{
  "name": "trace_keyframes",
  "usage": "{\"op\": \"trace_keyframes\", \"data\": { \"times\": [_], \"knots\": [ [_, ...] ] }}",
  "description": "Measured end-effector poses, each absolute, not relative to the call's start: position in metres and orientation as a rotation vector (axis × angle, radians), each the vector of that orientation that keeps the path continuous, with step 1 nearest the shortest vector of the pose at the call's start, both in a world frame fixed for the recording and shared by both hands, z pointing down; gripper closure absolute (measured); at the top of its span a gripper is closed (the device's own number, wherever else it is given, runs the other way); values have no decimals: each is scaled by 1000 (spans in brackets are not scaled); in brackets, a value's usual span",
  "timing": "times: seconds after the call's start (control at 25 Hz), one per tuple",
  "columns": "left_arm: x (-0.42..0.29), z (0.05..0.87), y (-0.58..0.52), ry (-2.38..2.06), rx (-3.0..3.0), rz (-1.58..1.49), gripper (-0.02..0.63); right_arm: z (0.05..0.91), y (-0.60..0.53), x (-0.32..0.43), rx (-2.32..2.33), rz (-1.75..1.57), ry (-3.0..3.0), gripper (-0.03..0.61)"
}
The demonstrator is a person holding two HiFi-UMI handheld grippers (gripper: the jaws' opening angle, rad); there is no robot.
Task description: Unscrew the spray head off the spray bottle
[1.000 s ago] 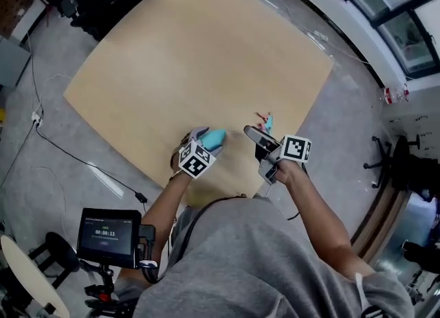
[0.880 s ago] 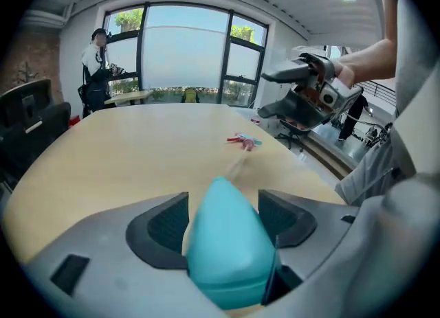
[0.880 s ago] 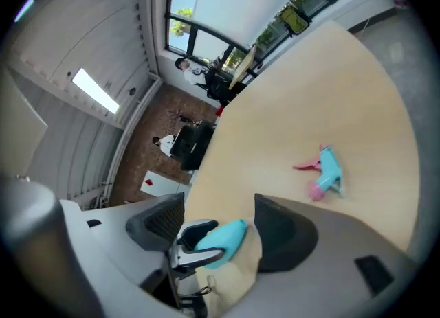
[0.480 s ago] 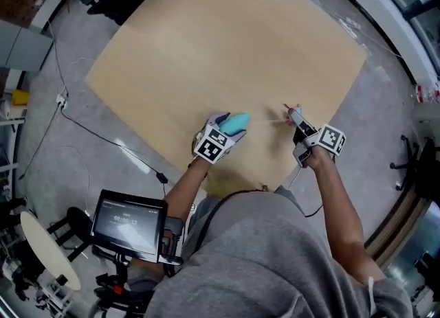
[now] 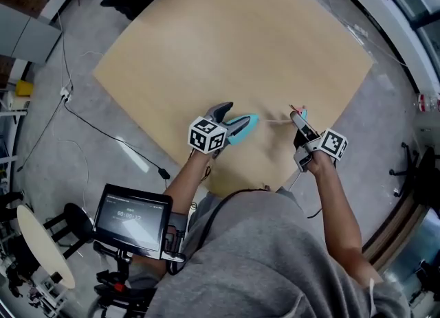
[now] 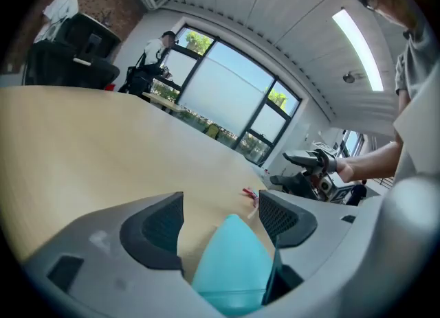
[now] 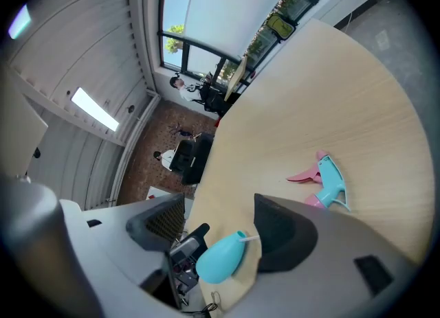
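Spray head [image 7: 326,180] is found lying loose on the table [image 5: 227,42], right of centre in the head view, and is judged already parted from the spray bottle [image 5: 242,127]. In the right gripper view it is placed at the right of the frame, above the right-hand jaw and outside the gap. Its long axis is laid roughly up the frame, with the pink trigger pointed left. The right gripper [image 5: 301,126] is released, with nothing pressed between its pads. It is judged the nearer, since the head lies just beyond its tips. The spray bottle is clenched by the left gripper [image 5: 231,123] at the centre of the head view, mouth turned toward the head. A thin white tube [image 7: 251,239] is seen at that mouth; its far end is hidden.
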State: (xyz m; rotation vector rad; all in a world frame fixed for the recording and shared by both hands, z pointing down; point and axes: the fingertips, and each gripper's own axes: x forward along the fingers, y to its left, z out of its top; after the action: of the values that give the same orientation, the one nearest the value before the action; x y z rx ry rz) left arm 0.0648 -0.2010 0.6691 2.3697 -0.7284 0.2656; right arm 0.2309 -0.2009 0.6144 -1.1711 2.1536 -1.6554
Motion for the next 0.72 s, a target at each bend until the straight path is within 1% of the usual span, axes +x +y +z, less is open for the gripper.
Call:
{"op": "trace_keyframes", "data": {
  "times": [0.24,0.36,0.4,0.44,0.48,0.52,0.56,0.6,0.64,0.68,0.72],
  "knots": [
    [42,660,-213,-820,2358,196,291,596,-194,244,-1216,-1598,2151,259],
    [24,636,-210,-889,2385,137,291,574,-181,249,-1216,-1536,2155,261],
    [14,625,-208,-916,2393,106,292,564,-175,249,-1217,-1512,2155,271],
    [5,613,-205,-937,2400,67,293,555,-170,249,-1228,-1479,2153,337],
    [-4,600,-203,-949,2409,23,293,544,-166,252,-1245,-1431,2152,468],
    [-12,585,-202,-953,2421,-21,303,533,-163,255,-1260,-1372,2156,565],
    [-20,570,-199,-950,2439,-61,350,520,-160,255,-1266,-1310,2174,572],
    [-27,551,-194,-944,2463,-98,449,504,-156,253,-1268,-1244,2209,572],
    [-35,529,-186,-936,2492,-135,569,487,-149,248,-1274,-1170,2264,572],
    [-42,506,-175,-930,2523,-170,606,467,-139,240,-1280,-1089,2328,574],
    [-49,482,-164,-928,2556,-196,609,447,-128,231,-1278,-1004,2390,573]
  ]
}}
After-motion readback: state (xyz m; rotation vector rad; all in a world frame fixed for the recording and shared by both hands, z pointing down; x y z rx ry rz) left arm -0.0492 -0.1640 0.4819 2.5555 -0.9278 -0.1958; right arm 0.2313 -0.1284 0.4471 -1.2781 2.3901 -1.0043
